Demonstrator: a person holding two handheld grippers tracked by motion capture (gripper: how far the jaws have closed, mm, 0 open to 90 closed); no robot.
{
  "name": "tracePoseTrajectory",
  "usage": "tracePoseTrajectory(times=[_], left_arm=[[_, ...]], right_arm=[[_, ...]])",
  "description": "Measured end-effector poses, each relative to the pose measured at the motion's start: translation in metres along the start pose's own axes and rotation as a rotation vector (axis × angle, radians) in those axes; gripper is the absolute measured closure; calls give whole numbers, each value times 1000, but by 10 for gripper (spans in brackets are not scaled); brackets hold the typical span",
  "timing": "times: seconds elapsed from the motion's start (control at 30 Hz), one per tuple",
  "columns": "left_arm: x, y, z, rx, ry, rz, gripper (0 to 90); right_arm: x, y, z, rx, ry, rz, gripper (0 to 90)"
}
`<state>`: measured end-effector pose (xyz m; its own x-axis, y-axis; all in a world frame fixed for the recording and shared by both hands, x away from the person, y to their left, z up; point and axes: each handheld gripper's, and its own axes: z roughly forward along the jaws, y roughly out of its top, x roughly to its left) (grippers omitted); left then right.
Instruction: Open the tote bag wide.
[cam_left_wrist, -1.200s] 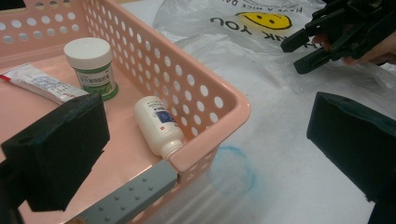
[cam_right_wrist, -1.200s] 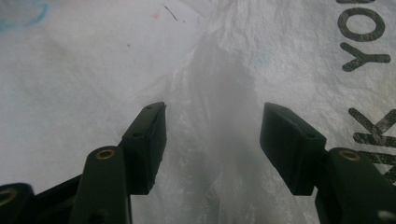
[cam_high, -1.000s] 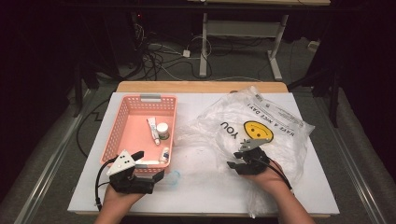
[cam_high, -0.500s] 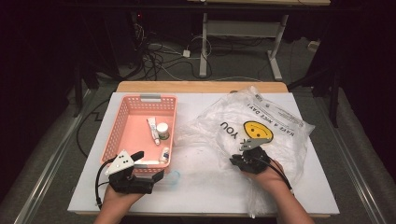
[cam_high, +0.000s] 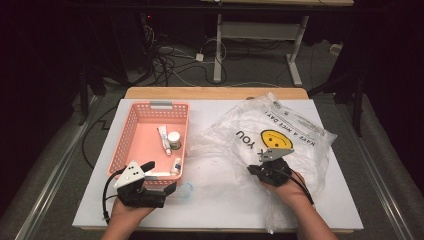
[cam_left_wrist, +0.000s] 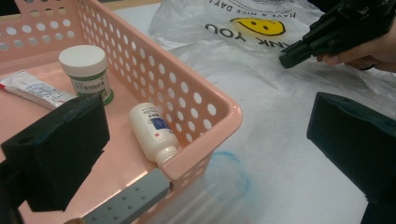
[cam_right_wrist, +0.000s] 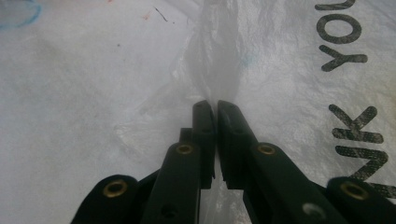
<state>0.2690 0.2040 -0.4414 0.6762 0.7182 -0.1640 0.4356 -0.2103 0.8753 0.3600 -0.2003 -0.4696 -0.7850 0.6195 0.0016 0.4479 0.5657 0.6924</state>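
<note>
Right gripper (cam_right_wrist: 215, 105) has just closed its 2 jaws, pinching a fold of the bag (cam_high: 280, 145) beneath it. Left gripper (cam_high: 161, 176) hangs spread at the basket (cam_high: 131, 135) corner. Next, likely lift to open the bag.

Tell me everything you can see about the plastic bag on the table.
The plastic bag is thin, clear-whitish and crinkled, printed with a yellow smiley face and black lettering. It lies spread flat on the right half of the white table, beside the pink basket but apart from it. The right gripper has just closed its jaws on a raised fold of the film near the lettering.
</note>
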Motion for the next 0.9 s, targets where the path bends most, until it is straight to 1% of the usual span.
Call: tracePoseTrajectory(times=[0.23,0.3,0.37,0.53,0.63,0.77,0.9], left_arm=[[-2,0,3,11,-2,9,0],[-2,0,3,9,-3,8,0],[-2,0,4,8,-10,5,0],[0,0,3,1,-20,2,0],[3,0,2,-1,-16,-3,0],[3,1,-3,-14,0,-8,0],[3,3,-4,-17,13,-4,0]], right_arm=[[-5,0,-5,-31,10,30,864],[-5,-1,-6,-30,4,29,898],[-5,-1,-6,-30,-4,30,900],[-5,0,-5,-34,2,16,900],[-4,1,-8,-59,8,24,900],[-3,1,-13,-93,-4,26,900],[-2,3,-20,-137,-14,27,900]])
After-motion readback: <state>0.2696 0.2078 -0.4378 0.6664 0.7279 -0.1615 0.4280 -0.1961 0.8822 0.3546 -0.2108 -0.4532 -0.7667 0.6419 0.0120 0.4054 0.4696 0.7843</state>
